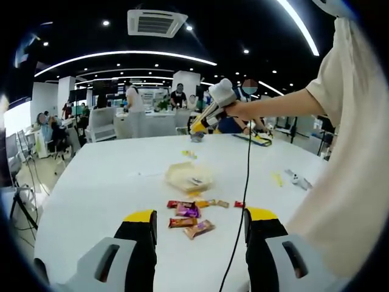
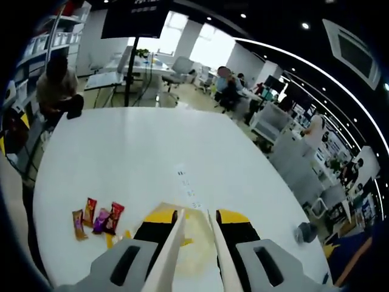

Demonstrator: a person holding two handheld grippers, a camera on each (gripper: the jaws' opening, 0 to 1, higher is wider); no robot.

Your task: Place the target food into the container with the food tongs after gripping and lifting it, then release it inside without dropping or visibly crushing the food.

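Left gripper: jaws stand wide apart, holding nothing, low over the white table and looking across it.

Right gripper: its jaws are clamped on a pair of pale food tongs, whose two arms run forward between them. In the left gripper view it is the one raised high in a person's hand, well above the far side of the table.

Target food: a cluster of wrapped snack bars lies flat on the table, just ahead of the left gripper and between its jaws as seen. In the right gripper view the same bars sit down and to the left of the tongs' tips, well apart from them.

Container: a pale, lidded-looking box stands just beyond the bars; the right gripper looks to hang over its pale form.

Long axes: the bars point in mixed directions; which one is the target cannot be told.

Nearer arm: the left gripper is nearer, yet the tongs ride on the right one.

Judgement: the tongs must swing left and down toward the bars.
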